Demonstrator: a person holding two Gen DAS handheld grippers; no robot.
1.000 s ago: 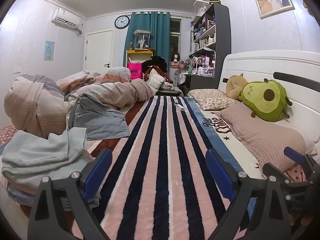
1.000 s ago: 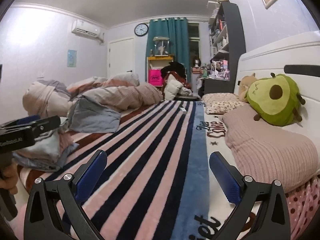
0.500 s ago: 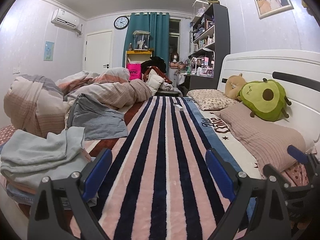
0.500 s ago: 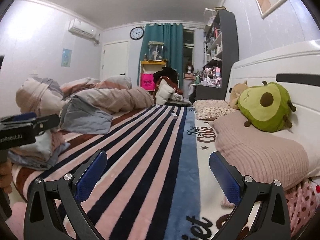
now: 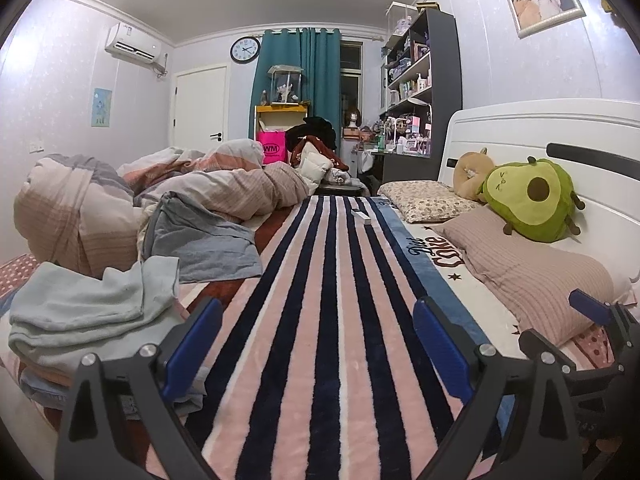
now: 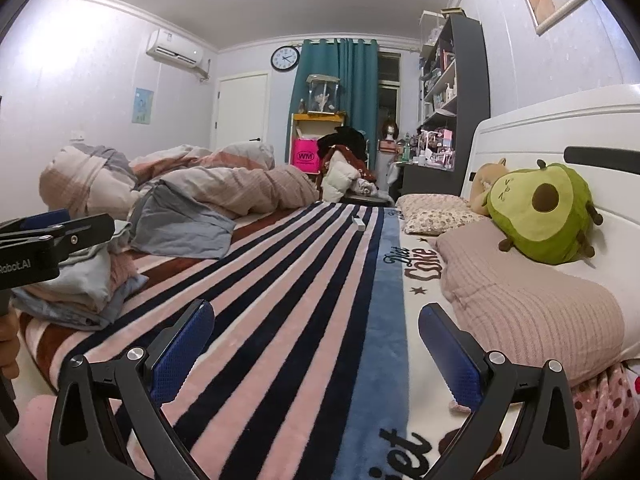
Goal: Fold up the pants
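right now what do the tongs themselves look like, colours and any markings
Both tongs look alike: the left tongs and right tongs each have two black, triangular open-frame fingers with silver screws and textured blue pads on the inner faces. In the right wrist view, the side of the left tool carries white lettering ending in "Robot.AI". No cables or sleeves show.

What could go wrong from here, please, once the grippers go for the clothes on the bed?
1. The light blue garments lie heaped in one pile beside the left gripper, so its open fingers may catch several layers at once.
2. The pile sits near the bed's edge; a tug could drag it off.
3. The small white object on the striped blanket could get swept away during spreading.
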